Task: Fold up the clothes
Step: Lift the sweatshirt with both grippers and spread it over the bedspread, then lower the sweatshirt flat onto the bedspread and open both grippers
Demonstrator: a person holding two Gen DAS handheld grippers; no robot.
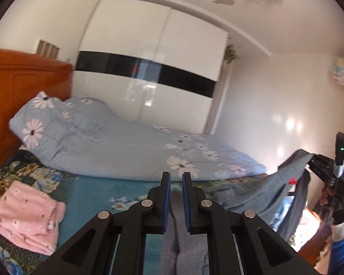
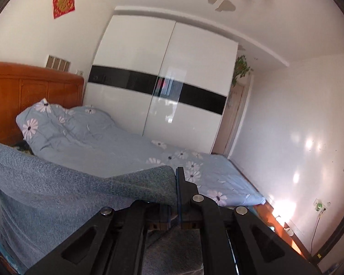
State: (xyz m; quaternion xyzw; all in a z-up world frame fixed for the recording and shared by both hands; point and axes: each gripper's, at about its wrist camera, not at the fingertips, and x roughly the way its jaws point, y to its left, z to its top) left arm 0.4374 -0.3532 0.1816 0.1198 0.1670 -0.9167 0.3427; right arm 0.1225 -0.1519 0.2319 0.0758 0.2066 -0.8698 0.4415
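A grey-blue knitted garment is stretched in the air between my two grippers, above the bed. My left gripper is shut on one edge of it, with the cloth hanging down between the blue pads. My right gripper is shut on the other edge of the garment, which drapes over its left finger and hides it. The right gripper also shows at the far right of the left wrist view, held up by a gloved hand.
A folded pink garment lies on the teal floral bedsheet at the left. A pale blue flowered quilt is bunched along the far side of the bed. A wooden headboard stands left, a white wardrobe behind.
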